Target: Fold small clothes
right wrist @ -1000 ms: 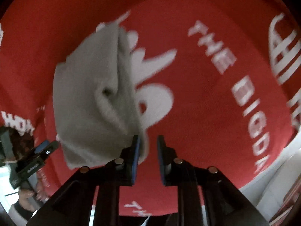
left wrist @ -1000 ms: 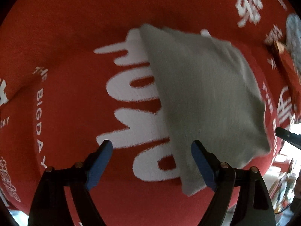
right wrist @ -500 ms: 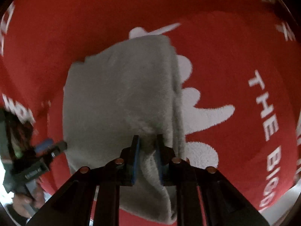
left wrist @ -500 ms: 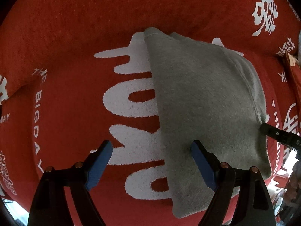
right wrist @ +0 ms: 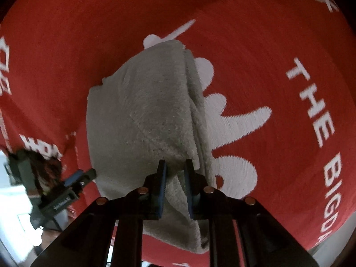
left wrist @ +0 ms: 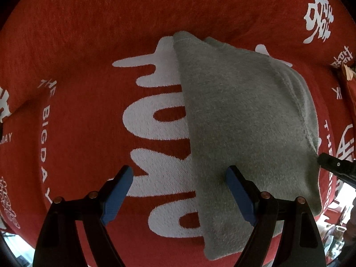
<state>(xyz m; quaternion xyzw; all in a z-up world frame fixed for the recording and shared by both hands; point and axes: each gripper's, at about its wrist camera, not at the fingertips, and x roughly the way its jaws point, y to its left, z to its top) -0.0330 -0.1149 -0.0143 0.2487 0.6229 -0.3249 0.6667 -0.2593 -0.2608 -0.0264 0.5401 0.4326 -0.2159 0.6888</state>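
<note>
A folded grey fleece garment [left wrist: 240,120] lies on a red blanket with white lettering [left wrist: 89,115]. My left gripper [left wrist: 179,189] is open, hovering over the garment's left edge, one blue pad over the blanket, the other over the cloth. In the right wrist view the garment [right wrist: 142,115] fills the middle. My right gripper [right wrist: 174,173] is shut on a pinched fold at the garment's near edge. Its black tip also shows at the right edge of the left wrist view [left wrist: 333,166].
The red blanket [right wrist: 278,55] covers the whole surface and drops off at its near edges. Clutter and bright floor show past the edge at the lower left of the right wrist view [right wrist: 26,211]. The left gripper shows there too [right wrist: 75,180].
My right gripper moved onto the garment's edge and closed on a fold of it. The left gripper stayed open and came slightly nearer the cloth.
</note>
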